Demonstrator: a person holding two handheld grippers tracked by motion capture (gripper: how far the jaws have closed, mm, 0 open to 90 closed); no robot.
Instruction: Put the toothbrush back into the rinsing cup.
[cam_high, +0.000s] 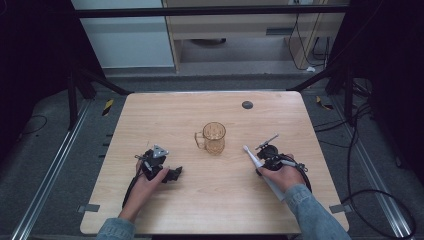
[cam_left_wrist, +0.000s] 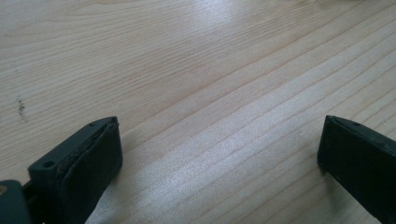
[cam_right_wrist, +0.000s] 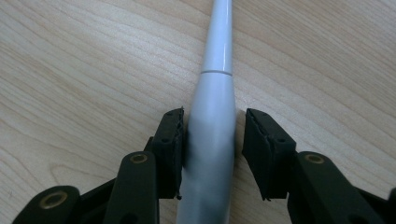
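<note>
High view: a pale wooden table (cam_high: 165, 210) with rounded corners carries a clear amber glass mug (cam_high: 214, 138) with a handle on its left side, standing upright near the table's middle. A small dark round disc (cam_high: 247, 105) sits on the table behind it, towards the far edge. On the left, the person's left hand (cam_high: 145, 187) holds the left gripper (cam_high: 176, 173) low over the wood, well apart from the mug, with its grey three-cornered plate on top. On the right, the right hand (cam_high: 283, 176), in a blue denim sleeve (cam_high: 315, 212), holds the right gripper (cam_high: 259, 165) over a long white electric toothbrush (cam_high: 254, 158) that lies flat on the table – its brush head points up and left towards the mug, just short of it, and its thicker handle runs back under the hand.

Left gripper view: the two black jaws are spread wide, one at each lower corner, with only bare wood grain between them.

Right gripper view: the white toothbrush (cam_right_wrist: 212, 121) runs straight up between the jaws, its thick handle low and its slim neck rising to the top edge. The left pad (cam_right_wrist: 172, 140) lies against the handle's side; the right pad (cam_right_wrist: 257, 144) stands just beside it with a thin gap showing – so the jaws bracket the handle without yet pinching it from both sides. The toothbrush rests on the table.
</note>
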